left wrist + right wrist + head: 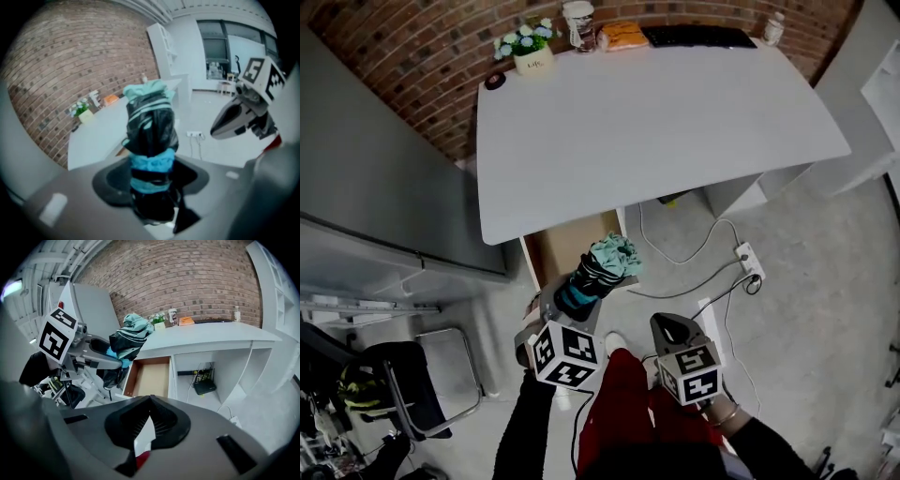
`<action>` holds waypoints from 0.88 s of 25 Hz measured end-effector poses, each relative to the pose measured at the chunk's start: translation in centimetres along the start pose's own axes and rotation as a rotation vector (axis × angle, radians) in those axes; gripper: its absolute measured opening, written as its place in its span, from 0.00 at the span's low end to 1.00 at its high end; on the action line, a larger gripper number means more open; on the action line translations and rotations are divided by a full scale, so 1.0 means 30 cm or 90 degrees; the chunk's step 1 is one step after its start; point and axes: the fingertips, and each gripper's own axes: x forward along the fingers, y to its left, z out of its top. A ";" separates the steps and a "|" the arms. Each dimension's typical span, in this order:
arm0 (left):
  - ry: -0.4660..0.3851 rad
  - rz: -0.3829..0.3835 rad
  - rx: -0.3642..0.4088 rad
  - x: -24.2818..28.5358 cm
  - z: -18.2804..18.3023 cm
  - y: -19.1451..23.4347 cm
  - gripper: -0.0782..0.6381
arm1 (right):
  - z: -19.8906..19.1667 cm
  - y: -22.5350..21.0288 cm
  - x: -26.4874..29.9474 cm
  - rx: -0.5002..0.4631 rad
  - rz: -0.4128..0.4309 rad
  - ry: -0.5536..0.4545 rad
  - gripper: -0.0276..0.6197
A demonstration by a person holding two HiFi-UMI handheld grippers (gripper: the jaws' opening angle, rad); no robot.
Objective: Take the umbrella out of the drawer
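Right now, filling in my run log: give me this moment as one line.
left gripper: shut on umbrella | umbrella: out of drawer | drawer: open | right gripper: shut, empty

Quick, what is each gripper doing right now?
Left gripper: closed on the folded black and teal umbrella.
Right gripper: jaws closed, holding nothing.

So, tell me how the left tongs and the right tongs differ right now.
The left tongs are clamped on the folded black-and-teal fabric umbrella; the right tongs are shut on nothing. In the head view the left tongs sit at the front of the open wooden drawer, while the right tongs are off to its right over the grey floor. Each carries a black-and-white marker cube and angles forward and down.
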 end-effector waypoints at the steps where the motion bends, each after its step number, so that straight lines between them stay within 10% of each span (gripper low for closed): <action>1: -0.005 0.003 -0.015 -0.021 0.009 -0.010 0.44 | 0.004 -0.006 -0.018 -0.003 -0.001 -0.003 0.04; 22: -0.074 0.045 -0.343 -0.360 0.013 -0.248 0.44 | 0.066 0.047 -0.310 -0.070 0.024 -0.081 0.04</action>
